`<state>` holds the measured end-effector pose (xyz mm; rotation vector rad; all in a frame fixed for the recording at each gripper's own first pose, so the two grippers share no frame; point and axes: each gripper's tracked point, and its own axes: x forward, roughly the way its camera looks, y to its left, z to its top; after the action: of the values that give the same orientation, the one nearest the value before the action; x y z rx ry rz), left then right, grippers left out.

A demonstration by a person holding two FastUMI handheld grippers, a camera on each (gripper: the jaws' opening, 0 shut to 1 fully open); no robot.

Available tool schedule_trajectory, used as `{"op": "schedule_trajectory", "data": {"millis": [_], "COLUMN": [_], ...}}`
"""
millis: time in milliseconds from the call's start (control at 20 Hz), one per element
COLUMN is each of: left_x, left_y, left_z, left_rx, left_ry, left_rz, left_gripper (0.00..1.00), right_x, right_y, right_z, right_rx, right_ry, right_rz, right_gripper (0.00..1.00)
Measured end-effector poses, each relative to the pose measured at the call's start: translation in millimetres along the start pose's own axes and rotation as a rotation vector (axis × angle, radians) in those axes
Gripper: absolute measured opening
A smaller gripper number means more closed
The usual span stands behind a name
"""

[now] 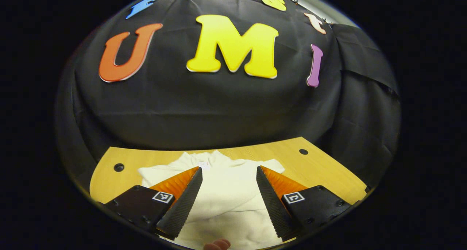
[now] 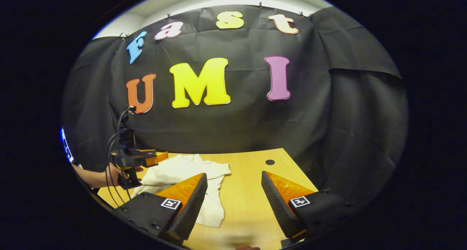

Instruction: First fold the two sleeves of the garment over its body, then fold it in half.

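1. We find the white garment [image 1: 226, 191] lying on the wooden table [image 1: 321, 169], rumpled, collar toward the booth wall.
2. We see the left tool [image 1: 229, 175] spread wide above the garment, gripping nothing.
3. We see the right tool [image 2: 234, 180] spread wide over bare table, the garment just beside its left finger.
4. In the right gripper view, a hand [image 2: 116, 174] holds the left tool above the garment's far side.

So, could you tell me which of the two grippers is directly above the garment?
The left gripper: the white garment lies between its jaws, while the right gripper frames bare table.
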<state>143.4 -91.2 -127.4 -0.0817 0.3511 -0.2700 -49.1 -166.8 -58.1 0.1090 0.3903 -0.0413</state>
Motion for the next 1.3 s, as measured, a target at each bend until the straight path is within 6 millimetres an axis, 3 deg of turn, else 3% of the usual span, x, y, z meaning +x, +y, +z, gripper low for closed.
{"op": "schedule_trajectory", "data": {"millis": [150,350,450,550,750,900,1150,1300], "left_x": [-60,-115,-124,-138,-154,-166,-184,-190], "left_y": [11,20,23,34,55,67,82,88], "left_z": [21,25,19,-1,-32,-66,-158,-219], "left_rx": [0.002,0.002,-0.025,-0.064,-0.092,-0.079,-0.097,-0.136], "left_ry": [-0.058,-0.061,-0.044,-0.005,0.073,0.149,0.353,0.482], "left_rz": [0.056,0.104,0.113,0.118,0.156,0.164,0.117,0.094], "left_gripper": [0.95,0.95,0.95,0.95,0.95,0.95,0.95,0.95], "right_x": [7,12,15,16,19,23,28,33], "right_y": [29,61,72,78,76,64,38,22], "right_z": [4,11,7,0,-17,-47,-102,-158], "right_rx": [-0.009,-0.025,-0.031,-0.035,-0.063,-0.098,-0.107,-0.114], "right_ry": [-0.013,-0.029,-0.020,-0.005,0.038,0.106,0.228,0.350], "right_rz": [0.056,0.112,0.130,0.145,0.158,0.162,0.128,0.112], "right_gripper": [0.93,0.93,0.93,0.93,0.93,0.93,0.94,0.94]}}
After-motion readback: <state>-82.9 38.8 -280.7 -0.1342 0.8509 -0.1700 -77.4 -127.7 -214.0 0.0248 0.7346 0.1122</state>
